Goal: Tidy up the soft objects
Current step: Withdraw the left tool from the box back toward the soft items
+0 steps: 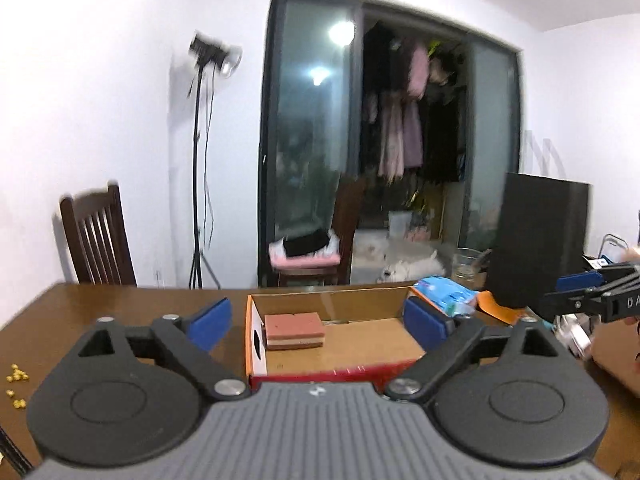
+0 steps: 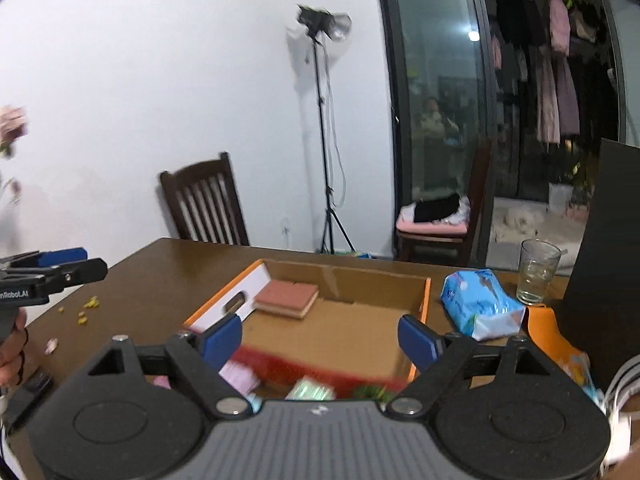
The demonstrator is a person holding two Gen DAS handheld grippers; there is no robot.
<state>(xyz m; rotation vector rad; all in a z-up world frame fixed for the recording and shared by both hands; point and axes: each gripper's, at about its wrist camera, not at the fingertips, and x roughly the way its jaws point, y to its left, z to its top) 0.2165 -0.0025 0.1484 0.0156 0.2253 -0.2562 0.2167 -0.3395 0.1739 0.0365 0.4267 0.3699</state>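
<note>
Left gripper (image 1: 318, 322) spread wide, blue pads (image 1: 210, 322) empty, hovering over near edge of cardboard box (image 1: 372, 340) on brown table (image 1: 120, 304). Pink sponge block (image 1: 295, 330) lies in box's far-left corner, against the wall. Blue tissue pack (image 1: 446, 292) just beyond box's right far corner, glass (image 1: 468, 266) behind it. Right gripper (image 1: 580, 292) enters at right edge. Yellow crumbs (image 1: 16, 378) at table's left.
</note>
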